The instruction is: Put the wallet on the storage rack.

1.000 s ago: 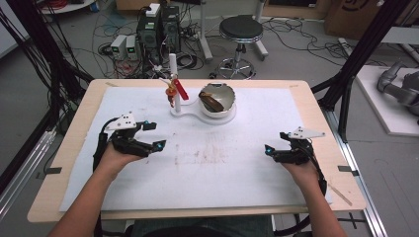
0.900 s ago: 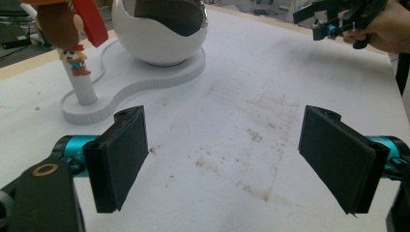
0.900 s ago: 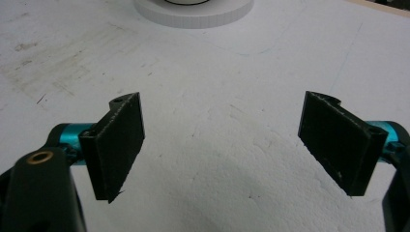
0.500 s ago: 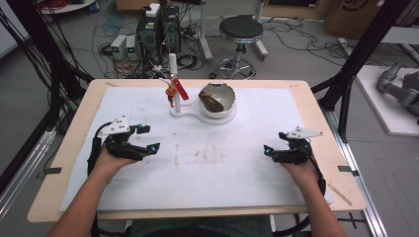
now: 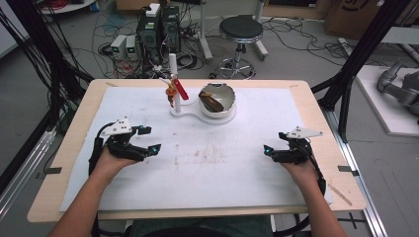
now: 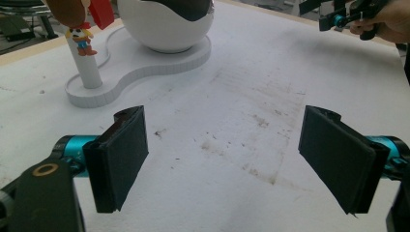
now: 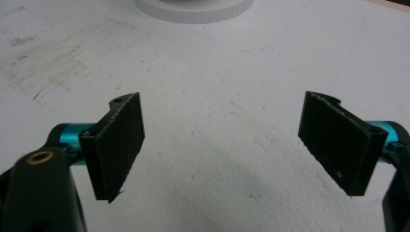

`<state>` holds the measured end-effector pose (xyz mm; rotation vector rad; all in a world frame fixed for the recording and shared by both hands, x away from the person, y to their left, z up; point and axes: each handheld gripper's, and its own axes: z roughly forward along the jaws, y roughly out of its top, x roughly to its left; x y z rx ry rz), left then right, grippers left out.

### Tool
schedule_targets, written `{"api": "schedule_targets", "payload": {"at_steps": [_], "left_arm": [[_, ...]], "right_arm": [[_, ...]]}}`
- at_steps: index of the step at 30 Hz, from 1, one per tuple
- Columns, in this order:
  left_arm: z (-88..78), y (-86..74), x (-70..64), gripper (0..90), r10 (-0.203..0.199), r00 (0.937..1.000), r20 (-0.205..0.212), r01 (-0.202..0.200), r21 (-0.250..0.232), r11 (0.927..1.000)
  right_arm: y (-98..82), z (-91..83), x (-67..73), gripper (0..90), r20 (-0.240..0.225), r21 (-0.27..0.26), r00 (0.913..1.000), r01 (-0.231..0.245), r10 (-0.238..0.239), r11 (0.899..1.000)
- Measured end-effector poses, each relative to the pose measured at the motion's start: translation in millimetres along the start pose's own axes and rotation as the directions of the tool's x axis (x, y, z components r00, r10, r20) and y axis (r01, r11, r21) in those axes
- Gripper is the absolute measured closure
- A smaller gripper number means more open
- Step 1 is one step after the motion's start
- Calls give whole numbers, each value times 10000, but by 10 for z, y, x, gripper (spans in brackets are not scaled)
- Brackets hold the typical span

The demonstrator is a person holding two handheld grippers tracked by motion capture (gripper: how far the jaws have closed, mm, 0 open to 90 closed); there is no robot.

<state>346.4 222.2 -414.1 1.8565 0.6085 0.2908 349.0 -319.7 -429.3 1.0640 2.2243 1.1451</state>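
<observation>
A person holds two grippers low over a white table. The left gripper and right gripper both have jaws spread wide, holding nothing. Well beyond them, at the table's far middle, a white stand carries a bowl and a post hung with a red tag.
</observation>
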Motion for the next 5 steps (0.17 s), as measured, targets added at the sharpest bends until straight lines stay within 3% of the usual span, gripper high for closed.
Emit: {"api": "schedule_targets", "payload": {"at_steps": [5], "left_arm": [[-14,2,8,178,-26,10000,-32,26,-28,10000]], "right_arm": [[1,-2,4,167,19,-13,10000,13,-13,10000]]}}
